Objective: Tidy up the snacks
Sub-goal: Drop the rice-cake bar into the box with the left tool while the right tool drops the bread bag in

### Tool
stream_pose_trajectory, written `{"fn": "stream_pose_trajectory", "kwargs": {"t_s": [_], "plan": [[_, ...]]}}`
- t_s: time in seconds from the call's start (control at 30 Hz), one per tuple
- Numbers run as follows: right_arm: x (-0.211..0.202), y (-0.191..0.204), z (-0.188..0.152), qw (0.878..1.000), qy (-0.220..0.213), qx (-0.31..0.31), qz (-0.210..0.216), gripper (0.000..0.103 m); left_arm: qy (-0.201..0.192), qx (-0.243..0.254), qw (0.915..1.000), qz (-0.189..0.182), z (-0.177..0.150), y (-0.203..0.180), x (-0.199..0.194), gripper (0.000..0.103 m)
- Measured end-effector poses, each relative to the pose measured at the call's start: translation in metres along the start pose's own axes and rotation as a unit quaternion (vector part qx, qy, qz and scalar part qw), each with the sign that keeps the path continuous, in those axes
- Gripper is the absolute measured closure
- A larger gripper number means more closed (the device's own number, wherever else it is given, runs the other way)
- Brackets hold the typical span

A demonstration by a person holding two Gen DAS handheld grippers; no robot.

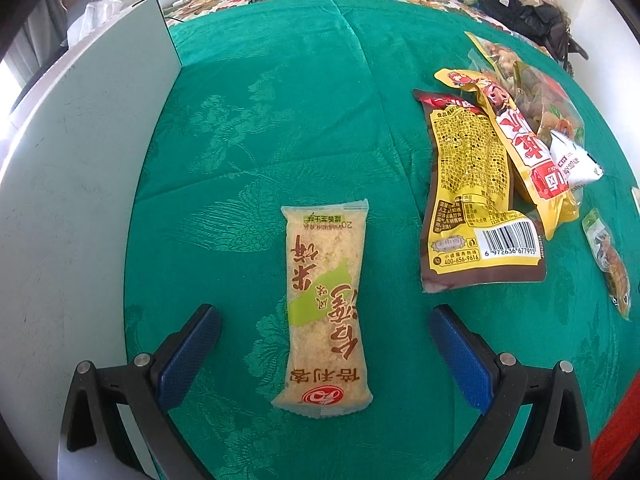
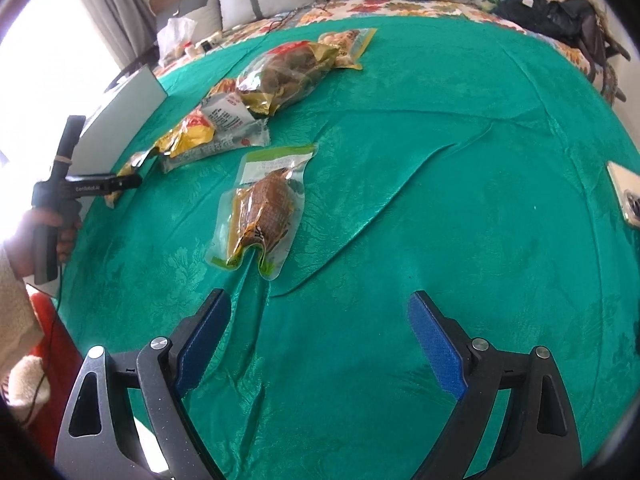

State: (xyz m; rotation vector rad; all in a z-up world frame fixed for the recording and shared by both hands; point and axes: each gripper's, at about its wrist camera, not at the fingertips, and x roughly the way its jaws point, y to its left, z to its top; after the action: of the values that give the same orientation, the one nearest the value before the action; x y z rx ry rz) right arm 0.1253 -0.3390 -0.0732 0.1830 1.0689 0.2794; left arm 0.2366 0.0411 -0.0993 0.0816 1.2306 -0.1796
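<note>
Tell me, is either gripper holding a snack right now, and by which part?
Nothing is held. The left gripper is open astride the rice cracker packet; the right gripper is open over bare green cloth.

- In the left wrist view, we held our left gripper (image 1: 324, 332) low in the frame with its jaws spread wide, gripping nothing.
- Its blue-padded fingers (image 1: 188, 356) rose from the lower left and lower right, on black linkages with silver pivots.
- In the right wrist view, our right gripper (image 2: 320, 336) was likewise wide open and empty, its blue pads (image 2: 436, 348) angled outward at the bottom of the frame.
- At the left edge of that view, our left hand (image 2: 60, 232) was wrapped around the black handle of the left gripper, which pointed toward the frame's middle.
- A cream fleece sleeve (image 2: 16, 312) covered our arm at the lower left.
</note>
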Motion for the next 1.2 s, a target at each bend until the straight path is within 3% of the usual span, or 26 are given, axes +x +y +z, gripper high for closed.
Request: {"fn": "stream_pose_trajectory", "kwargs": {"t_s": [0.1, 0.13, 0.17, 0.23, 0.33, 0.37, 0.4, 0.43, 0.5, 0.6, 0.7, 0.77, 0.83, 0.93, 1.03, 1.2], "plan": [[0.013, 0.005, 0.024, 0.998, 0.049, 0.032, -0.009, 0.011, -0.01, 0.04, 0.9991, 0.002, -0.001, -0.01, -0.001, 0.006], [0.02, 0.013, 0.032, 0.998, 0.059, 0.026, 0.001, 0.011, -0.019, 0.043, 0.9989, -0.002, -0.001, -0.012, -0.004, 0.019], [0.026, 0.022, 0.041, 0.998, 0.064, 0.017, 0.01, 0.011, -0.028, 0.042, 0.9987, -0.002, 0.0, -0.014, -0.008, 0.041], [0.044, 0.04, 0.055, 0.996, 0.084, 0.0, -0.013, 0.012, -0.031, 0.028, 0.9991, -0.001, 0.002, -0.015, -0.014, 0.079], [0.074, 0.066, 0.064, 0.991, 0.127, -0.037, -0.034, 0.013, -0.028, 0.008, 0.9992, -0.029, -0.003, -0.01, -0.022, 0.079], [0.079, 0.076, 0.064, 0.987, 0.131, -0.068, -0.065, 0.015, -0.033, 0.008, 0.999, -0.028, -0.007, -0.009, -0.026, 0.079], [0.08, 0.086, 0.062, 0.98, 0.133, -0.103, -0.105, 0.044, -0.039, 0.006, 0.9987, -0.033, -0.013, -0.009, -0.032, 0.079], [0.076, 0.09, 0.061, 0.977, 0.128, -0.116, -0.126, 0.066, -0.045, 0.004, 0.9982, -0.04, -0.021, -0.009, -0.038, 0.079], [0.068, 0.083, 0.058, 0.981, 0.14, -0.086, -0.099, 0.072, -0.059, -0.002, 0.9969, -0.051, -0.034, -0.006, -0.052, 0.079], [0.047, 0.065, 0.049, 0.988, 0.129, -0.045, -0.074, 0.072, -0.082, -0.022, 0.9934, -0.077, -0.052, 0.001, -0.077, 0.08], [0.021, 0.058, 0.043, 0.993, 0.115, -0.008, -0.029, 0.072, -0.113, -0.047, 0.9855, -0.118, -0.064, 0.01, -0.111, 0.079], [0.006, 0.075, 0.049, 0.994, 0.103, -0.016, -0.01, 0.072, -0.139, -0.061, 0.9785, -0.14, -0.071, 0.019, -0.14, 0.079], [-0.007, 0.11, 0.063, 0.995, 0.09, -0.039, 0.022, 0.072, -0.165, -0.075, 0.9724, -0.146, -0.072, 0.035, -0.171, 0.079], [-0.017, 0.197, 0.091, 0.99, 0.069, -0.093, 0.085, 0.071, -0.201, -0.099, 0.9664, -0.126, -0.08, 0.076, -0.214, 0.079], [-0.018, 0.291, 0.111, 0.976, 0.054, -0.141, 0.154, 0.071, -0.219, -0.132, 0.964, -0.073, -0.094, 0.13, -0.242, 0.079], [0.001, 0.419, 0.121, 0.954, 0.061, -0.175, 0.234, 0.069, -0.197, -0.182, 0.9631, 0.021, -0.121, 0.205, -0.24, 0.079]]}}
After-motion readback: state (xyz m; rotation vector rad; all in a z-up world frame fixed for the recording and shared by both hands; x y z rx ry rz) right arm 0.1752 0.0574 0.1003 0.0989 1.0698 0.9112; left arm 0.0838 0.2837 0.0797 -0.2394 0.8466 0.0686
